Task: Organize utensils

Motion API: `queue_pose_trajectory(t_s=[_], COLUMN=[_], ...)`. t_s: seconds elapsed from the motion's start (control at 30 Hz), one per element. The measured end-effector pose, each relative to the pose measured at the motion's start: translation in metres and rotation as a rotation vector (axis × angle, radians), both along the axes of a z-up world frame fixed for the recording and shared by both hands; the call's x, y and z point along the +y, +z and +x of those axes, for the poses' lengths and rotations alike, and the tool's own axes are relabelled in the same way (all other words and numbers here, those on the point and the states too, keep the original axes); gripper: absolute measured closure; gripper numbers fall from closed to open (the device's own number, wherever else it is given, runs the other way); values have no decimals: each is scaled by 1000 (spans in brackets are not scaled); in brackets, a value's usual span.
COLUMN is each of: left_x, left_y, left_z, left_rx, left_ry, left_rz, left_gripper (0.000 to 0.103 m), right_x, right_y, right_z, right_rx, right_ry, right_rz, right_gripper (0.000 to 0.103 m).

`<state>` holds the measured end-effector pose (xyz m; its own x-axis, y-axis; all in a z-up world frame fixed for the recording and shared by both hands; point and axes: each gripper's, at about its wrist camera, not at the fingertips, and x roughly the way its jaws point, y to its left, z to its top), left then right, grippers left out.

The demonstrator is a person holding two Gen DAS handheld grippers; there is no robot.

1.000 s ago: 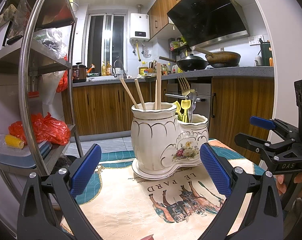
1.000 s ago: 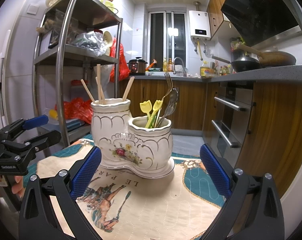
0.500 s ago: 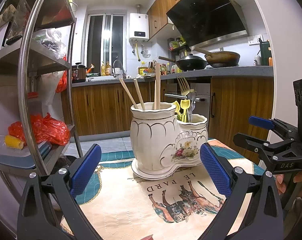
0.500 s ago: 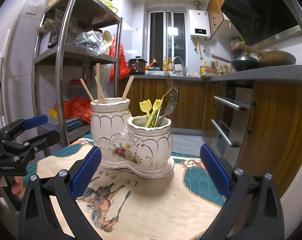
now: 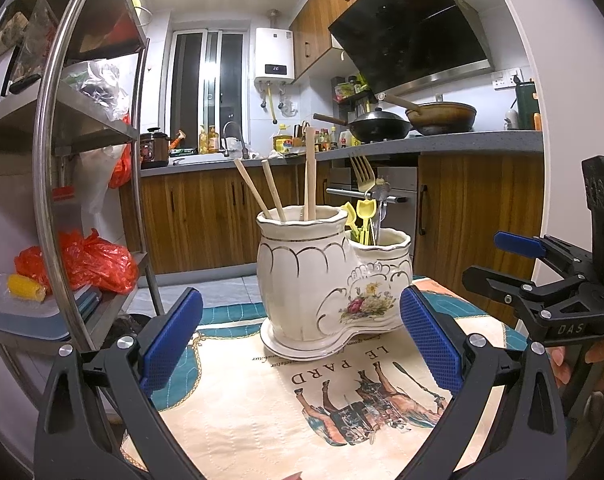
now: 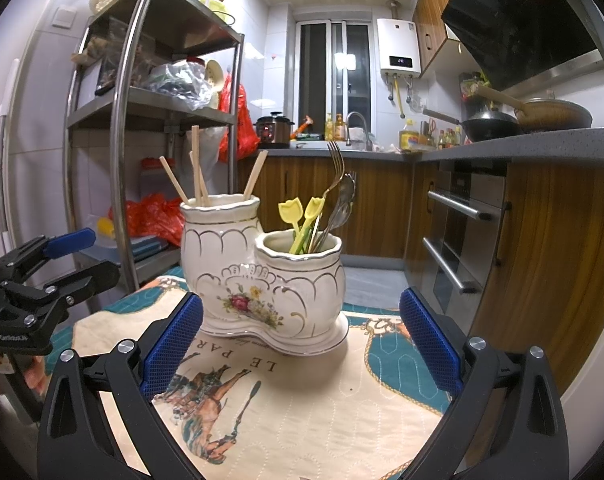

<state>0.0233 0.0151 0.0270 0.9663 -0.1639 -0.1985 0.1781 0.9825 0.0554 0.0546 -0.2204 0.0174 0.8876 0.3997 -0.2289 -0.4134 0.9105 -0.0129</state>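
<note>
Dead ahead of both wide-open, empty tongs, left gripper (image 5: pixel 300 340) and right gripper (image 6: pixel 300 340), sits the ceramic holder (image 6: pixel 262 276) with everything apparently sorted, so I'd just back off without bumping it.

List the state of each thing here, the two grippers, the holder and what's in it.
left gripper: open, empty.
right gripper: open, empty.
ceramic holder: upright on the cloth.
chopsticks: standing in the taller cup.
fork: standing in the shorter cup.

White, gold-trimmed floral holder (image 5: pixel 334 280); yellow tulip picks (image 6: pixel 302 216)
</note>
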Motion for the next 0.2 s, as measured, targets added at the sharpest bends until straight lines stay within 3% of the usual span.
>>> queue_pose_trajectory(t_s=[0.2], left_x=[-2], left_y=[0], left_z=[0], left_rx=[-5], left_ry=[0], left_rz=[14], left_gripper=[6], right_x=[-1], right_y=[0], right_z=[0], right_rx=[1], right_ry=[1], right_rz=[-1], right_gripper=[5])
